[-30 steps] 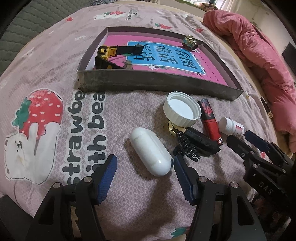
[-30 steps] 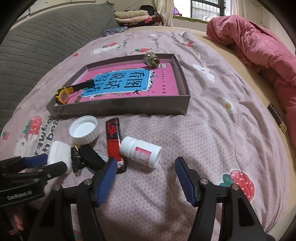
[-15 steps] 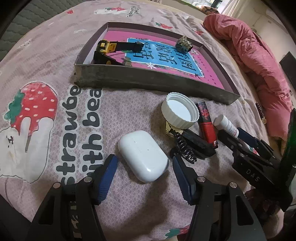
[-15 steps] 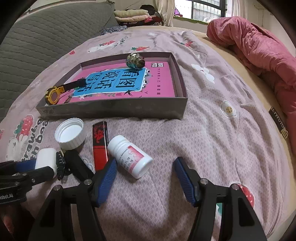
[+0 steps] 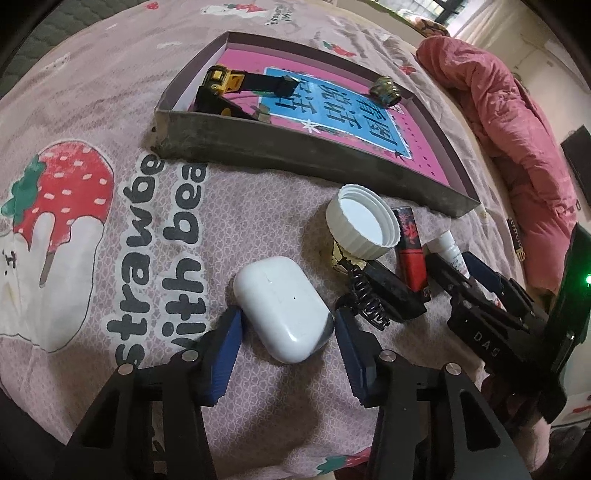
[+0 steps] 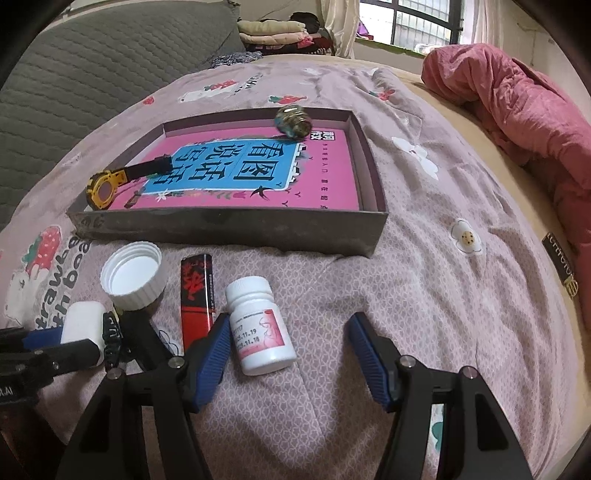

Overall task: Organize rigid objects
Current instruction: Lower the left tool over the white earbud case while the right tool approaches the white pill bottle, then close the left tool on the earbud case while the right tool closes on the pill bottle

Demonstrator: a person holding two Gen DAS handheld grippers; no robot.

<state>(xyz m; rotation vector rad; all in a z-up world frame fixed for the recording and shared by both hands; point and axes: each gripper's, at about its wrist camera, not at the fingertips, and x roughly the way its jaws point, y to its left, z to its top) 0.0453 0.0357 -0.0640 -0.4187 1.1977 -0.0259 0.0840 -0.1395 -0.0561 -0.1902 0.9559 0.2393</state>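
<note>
Left gripper [image 5: 287, 325] closing its jaws around the glossy white rounded earbud case [image 5: 283, 307] lying on the bed's strawberry-print bedspread [image 5: 147, 229]. Right gripper [image 6: 286, 354] holds its jaws apart around the small white pill bottle [image 6: 258, 325], unclamped.

Strawberry-print bedspread [image 6: 424, 258]; grey quilted headboard [image 6: 92, 74]; pink duvet [image 6: 517, 110]; barred window [image 6: 406, 22].
</note>
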